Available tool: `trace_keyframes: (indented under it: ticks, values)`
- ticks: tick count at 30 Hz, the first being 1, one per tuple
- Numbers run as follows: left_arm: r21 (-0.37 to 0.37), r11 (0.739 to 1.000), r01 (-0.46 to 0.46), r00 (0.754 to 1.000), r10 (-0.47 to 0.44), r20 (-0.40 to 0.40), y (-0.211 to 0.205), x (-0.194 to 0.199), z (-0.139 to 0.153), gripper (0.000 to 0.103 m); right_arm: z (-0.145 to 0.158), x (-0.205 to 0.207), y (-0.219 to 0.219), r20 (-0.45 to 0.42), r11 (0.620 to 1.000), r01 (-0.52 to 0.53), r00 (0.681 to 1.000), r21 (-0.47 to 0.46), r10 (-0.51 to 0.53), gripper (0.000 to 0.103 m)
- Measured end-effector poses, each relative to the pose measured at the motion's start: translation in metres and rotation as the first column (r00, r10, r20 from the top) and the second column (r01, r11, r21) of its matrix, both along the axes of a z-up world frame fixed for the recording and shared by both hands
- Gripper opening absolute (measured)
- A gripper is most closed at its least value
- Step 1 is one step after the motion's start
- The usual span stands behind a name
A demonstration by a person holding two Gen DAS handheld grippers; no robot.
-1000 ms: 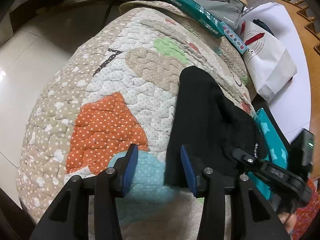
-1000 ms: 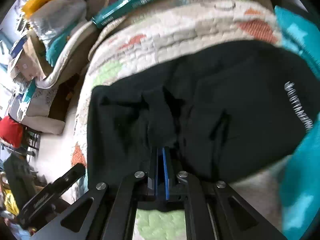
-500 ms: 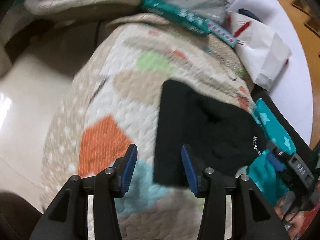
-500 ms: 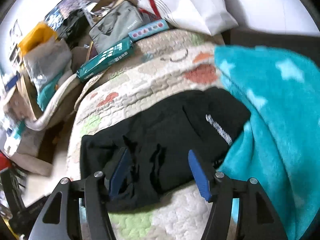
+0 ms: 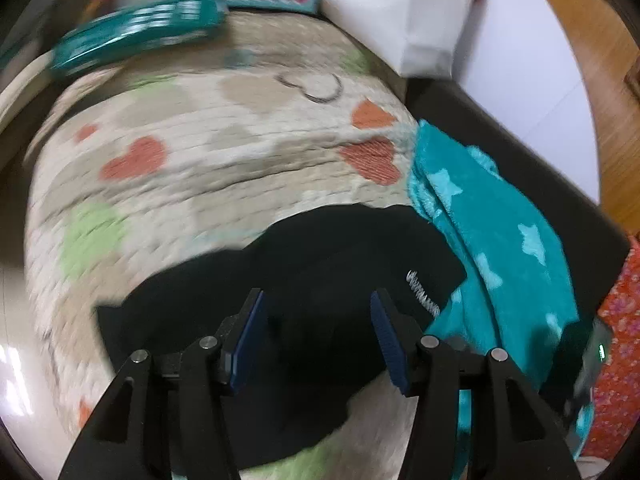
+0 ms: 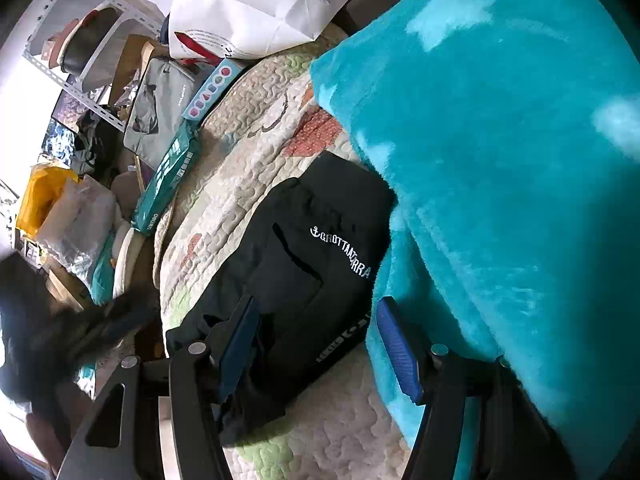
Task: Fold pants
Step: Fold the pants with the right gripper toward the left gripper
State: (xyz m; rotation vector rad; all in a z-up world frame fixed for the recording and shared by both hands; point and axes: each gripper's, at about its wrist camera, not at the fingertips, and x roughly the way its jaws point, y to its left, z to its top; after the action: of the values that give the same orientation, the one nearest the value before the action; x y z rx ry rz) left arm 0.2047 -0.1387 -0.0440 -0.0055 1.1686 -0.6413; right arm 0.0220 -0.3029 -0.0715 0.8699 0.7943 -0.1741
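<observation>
The black pants [image 5: 320, 272] lie folded in a compact bundle on a patchwork quilt [image 5: 224, 168], white lettering on the end beside a teal star blanket [image 5: 500, 248]. My left gripper [image 5: 317, 300] hovers over the bundle; its jaws are opening and its blue pads press on nothing. In the right wrist view the pants [image 6: 304, 264] lie along the quilt [image 6: 248, 128]. My right gripper [image 6: 317, 308] stands open above their near end, its pads clear of the cloth. The picture from the left wrist is blurred by motion.
The teal fleece blanket [image 6: 500, 160] rises close on the right and touches the pants. A white paper bag [image 6: 248, 4], a long teal box [image 6: 168, 184] and a grey bag [image 6: 160, 108] crowd the quilt's far edge. Floor clutter lies to the left.
The right gripper was shut on the pants, then opened and drew back from them. The left gripper swung from the quilt's side to over the folded bundle, and its jaws widened.
</observation>
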Motion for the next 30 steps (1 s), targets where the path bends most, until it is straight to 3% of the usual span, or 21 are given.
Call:
trace_keyframes:
  ticks: [4, 6, 9, 13, 16, 18, 22, 24, 25, 26, 29, 30]
  values:
    - [0.028, 0.997, 0.071, 0.997, -0.07, -0.042, -0.06, 0.02, -0.018, 0.053, -0.018, 0.007, 0.015, -0.018, 0.993, -0.079, 0.997, 0.087, 0.081, 0.067]
    - [0.053, 0.992, 0.111, 0.993, -0.109, -0.048, -0.086, 0.025, -0.029, 0.053, -0.026, 0.011, 0.024, -0.078, 0.994, -0.098, 0.992, 0.057, 0.102, 0.067]
    - [0.068, 0.984, 0.166, 0.983, -0.16, -0.086, -0.116, 0.034, -0.044, 0.053, -0.045, 0.013, 0.029, -0.132, 0.988, -0.108, 0.984, 0.108, 0.122, 0.067]
    - [0.078, 0.978, 0.195, 0.971, -0.181, -0.158, -0.142, 0.047, -0.071, 0.054, -0.054, 0.02, 0.027, -0.144, 0.998, -0.032, 0.989, 0.061, 0.041, 0.065]
    - [0.046, 0.981, 0.188, 0.965, -0.176, -0.195, -0.155, 0.058, -0.083, 0.067, -0.056, 0.037, 0.022, -0.139, 0.999, 0.036, 0.99, 0.006, -0.035, 0.066]
    - [0.043, 0.978, 0.202, 0.958, -0.188, -0.214, -0.166, 0.064, -0.088, 0.071, -0.06, 0.046, 0.018, -0.142, 0.997, 0.076, 0.987, 0.016, -0.073, 0.067]
    - [0.073, 0.973, 0.218, 0.95, -0.195, -0.242, -0.174, 0.07, -0.095, 0.071, -0.062, 0.05, 0.016, -0.137, 0.994, 0.106, 0.986, 0.037, -0.1, 0.068]
    - [0.113, 0.965, 0.235, 0.957, -0.209, -0.202, -0.176, 0.065, -0.095, 0.058, -0.06, 0.05, 0.018, -0.136, 0.996, 0.081, 0.988, 0.02, -0.078, 0.056]
    - [0.135, 0.96, 0.243, 0.959, -0.218, -0.179, -0.177, 0.06, -0.095, 0.047, -0.058, 0.051, 0.02, -0.126, 0.999, 0.049, 0.991, 0.016, -0.046, 0.034]
    - [0.141, 0.957, 0.252, 0.959, -0.228, -0.169, -0.177, 0.056, -0.094, 0.038, -0.055, 0.052, 0.024, -0.119, 1.0, 0.028, 0.993, 0.008, -0.027, 0.028]
    - [0.136, 0.957, 0.258, 0.961, -0.24, -0.135, -0.169, 0.047, -0.084, 0.02, -0.035, 0.051, 0.042, -0.076, 0.994, -0.023, 0.997, -0.104, 0.015, 0.023]
    - [0.123, 0.96, 0.253, 0.963, -0.238, -0.124, -0.163, 0.044, -0.079, 0.019, -0.029, 0.05, 0.049, -0.063, 0.989, -0.039, 0.998, -0.143, 0.03, 0.023]
